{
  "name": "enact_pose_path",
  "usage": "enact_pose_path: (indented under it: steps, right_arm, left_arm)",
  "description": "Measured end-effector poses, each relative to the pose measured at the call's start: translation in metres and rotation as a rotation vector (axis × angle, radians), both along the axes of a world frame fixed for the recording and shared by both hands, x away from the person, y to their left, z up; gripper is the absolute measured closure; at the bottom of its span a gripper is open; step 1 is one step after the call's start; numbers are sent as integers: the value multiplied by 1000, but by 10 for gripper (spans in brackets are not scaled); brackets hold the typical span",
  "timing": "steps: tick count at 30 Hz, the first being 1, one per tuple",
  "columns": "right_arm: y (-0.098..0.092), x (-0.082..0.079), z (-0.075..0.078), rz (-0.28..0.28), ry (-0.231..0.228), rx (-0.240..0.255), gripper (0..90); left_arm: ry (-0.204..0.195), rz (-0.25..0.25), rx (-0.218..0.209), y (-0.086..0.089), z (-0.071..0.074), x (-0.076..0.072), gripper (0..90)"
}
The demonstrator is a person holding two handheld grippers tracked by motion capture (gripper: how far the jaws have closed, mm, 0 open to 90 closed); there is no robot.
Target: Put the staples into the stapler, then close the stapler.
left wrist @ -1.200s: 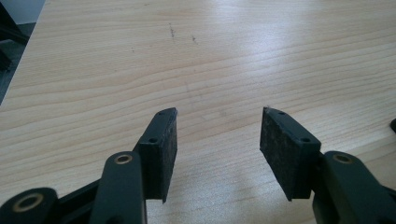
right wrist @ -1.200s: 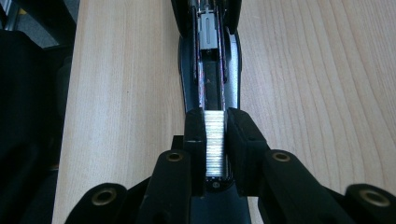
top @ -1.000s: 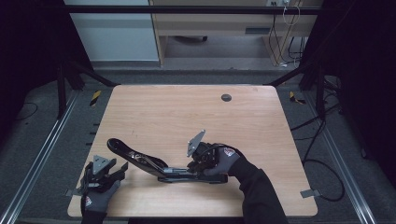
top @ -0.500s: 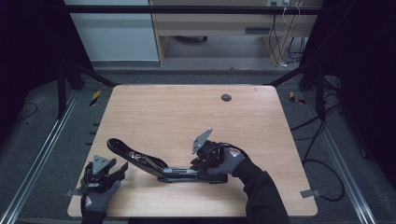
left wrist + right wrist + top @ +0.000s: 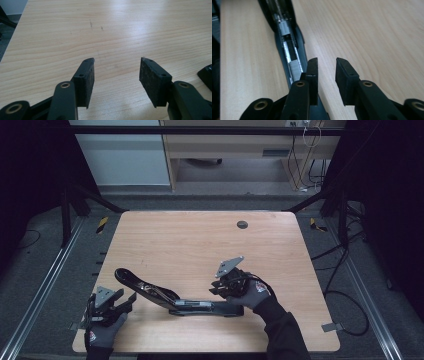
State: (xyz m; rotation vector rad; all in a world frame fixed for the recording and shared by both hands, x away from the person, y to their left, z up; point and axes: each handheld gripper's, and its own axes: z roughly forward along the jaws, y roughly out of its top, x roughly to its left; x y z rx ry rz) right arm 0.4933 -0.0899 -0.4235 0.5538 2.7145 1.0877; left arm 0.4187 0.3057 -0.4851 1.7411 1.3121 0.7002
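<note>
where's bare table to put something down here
The table's far half is bare, from the opened stapler up to the round grommet. The right side past the right gripper is free too. The near edge is crowded: stapler lying between the left gripper and the right.

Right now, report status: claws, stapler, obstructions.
Left claw open, idle. Right claw open, jaws just opening, nothing between them. Stapler lies opened flat on table. Nothing in the way.
</note>
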Motion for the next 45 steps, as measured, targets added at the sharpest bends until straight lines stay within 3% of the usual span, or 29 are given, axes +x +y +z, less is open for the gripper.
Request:
enact_pose_path:
  steps: [6,15,27,37,45]
  right_arm:
    - [-15,-4,3,-100,-32,47,697]
    - [-43,-13,-2,-286,-65,72,663]
    - [-75,-32,-14,-479,-91,171,600]
    - [-92,-46,-31,-549,-76,208,615]
    - [-97,-53,-39,-572,-75,213,644]
  left_arm:
    - [-32,0,-46,3,7,-3,450]
    - [-77,-18,-109,5,22,-8,447]
    - [-143,2,-162,13,43,-14,445]
    - [-212,10,-226,19,67,-23,429]
    - [-257,30,-225,20,81,-28,424]
